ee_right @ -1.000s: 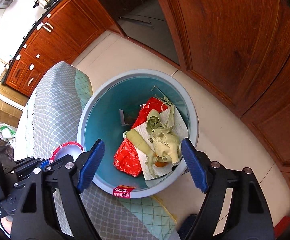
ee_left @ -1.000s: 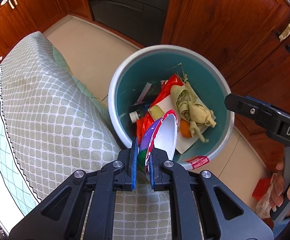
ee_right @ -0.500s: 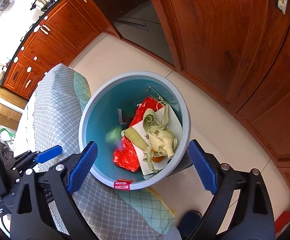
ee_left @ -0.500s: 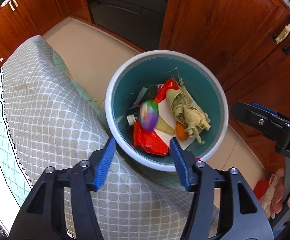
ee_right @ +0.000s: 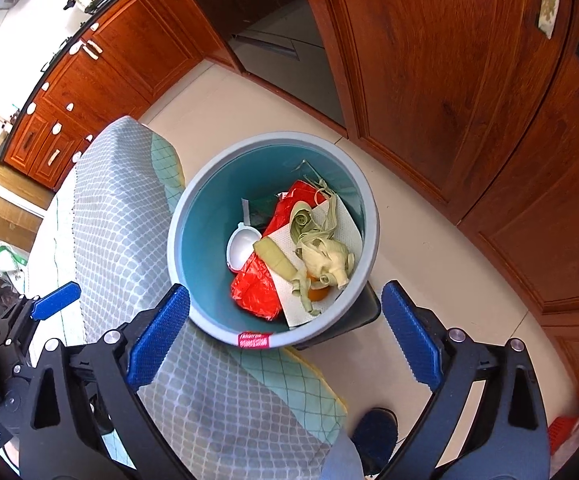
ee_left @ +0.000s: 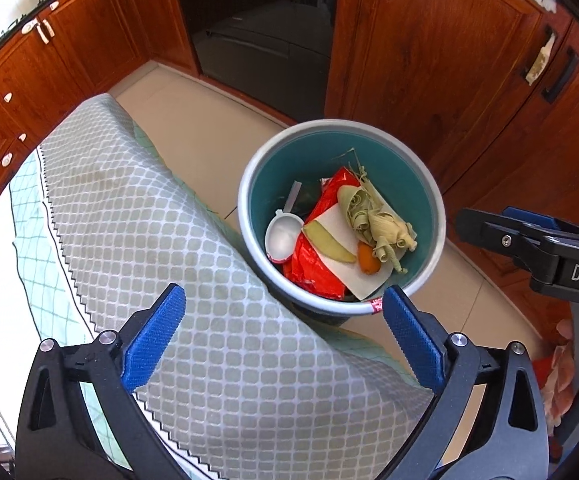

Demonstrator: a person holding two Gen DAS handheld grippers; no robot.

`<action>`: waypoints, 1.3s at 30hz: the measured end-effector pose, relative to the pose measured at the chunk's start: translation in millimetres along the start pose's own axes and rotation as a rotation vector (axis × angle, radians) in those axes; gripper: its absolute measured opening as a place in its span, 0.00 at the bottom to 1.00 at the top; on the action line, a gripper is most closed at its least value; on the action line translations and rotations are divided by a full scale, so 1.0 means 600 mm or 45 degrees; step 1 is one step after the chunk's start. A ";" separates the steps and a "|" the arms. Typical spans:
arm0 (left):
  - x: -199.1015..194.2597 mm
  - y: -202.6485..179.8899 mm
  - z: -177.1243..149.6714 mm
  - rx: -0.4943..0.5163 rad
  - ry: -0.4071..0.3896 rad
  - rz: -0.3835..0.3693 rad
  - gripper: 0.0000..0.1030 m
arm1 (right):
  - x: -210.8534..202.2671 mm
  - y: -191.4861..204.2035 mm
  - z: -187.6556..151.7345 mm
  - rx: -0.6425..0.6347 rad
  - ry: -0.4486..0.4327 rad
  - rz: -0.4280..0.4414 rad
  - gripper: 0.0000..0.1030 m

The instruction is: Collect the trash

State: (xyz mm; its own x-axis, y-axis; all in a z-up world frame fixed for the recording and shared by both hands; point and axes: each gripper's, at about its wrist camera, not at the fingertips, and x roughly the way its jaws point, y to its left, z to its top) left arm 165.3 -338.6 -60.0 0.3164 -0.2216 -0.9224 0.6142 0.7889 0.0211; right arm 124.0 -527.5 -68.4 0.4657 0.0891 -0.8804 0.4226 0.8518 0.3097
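A surface (ee_left: pixel 209 280) draped in a checked cloth is seen amid red-brown wooden cabinets (ee_left: pixel 429 40) on a beige tiled floor (ee_left: pixel 193 120). Both the left claw (ee_left: pixel 283 344) and right claw (ee_right: pixel 285 338) are spread wide and empty. The trash, including a white cup (ee_left: pixel 283 236), lies inside the bin (ee_left: pixel 341 304) on the floor just beside the surface. "DAS" can be read on the right claw's body.

We cannot read the red label (ee_right: pixel 254 339) on the bin (ee_left: pixel 435 196) rim. The red bag (ee_left: pixel 313 268) and paper (ee_left: pixel 363 280) cover whatever lies beneath them, and the bag hides part of the white cup (ee_left: pixel 283 236). The cloth (ee_left: pixel 193 280) hides the bin's lower wall. In the left wrist view the frame edge crops the right gripper (ee_left: pixel 529 240), leaving only "DAS" readable.
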 end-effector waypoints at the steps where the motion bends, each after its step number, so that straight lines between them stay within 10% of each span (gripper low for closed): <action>1: -0.008 0.003 -0.004 -0.007 -0.008 -0.001 0.96 | -0.007 0.005 -0.004 -0.010 -0.006 -0.003 0.91; 26: -0.162 0.079 -0.166 -0.159 -0.143 0.059 0.96 | -0.177 0.140 -0.158 -0.363 -0.207 -0.305 0.93; 39: -0.194 0.075 -0.243 -0.221 -0.230 0.114 0.96 | -0.171 0.142 -0.221 -0.368 -0.185 -0.283 0.93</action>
State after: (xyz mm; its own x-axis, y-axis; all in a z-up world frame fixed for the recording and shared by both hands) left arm 51.0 -193.6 -7.6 0.4974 -0.2326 -0.8357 0.4497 0.8930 0.0191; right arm 9.2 -395.7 0.5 0.5017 -0.1703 -0.8481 0.2990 0.9541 -0.0148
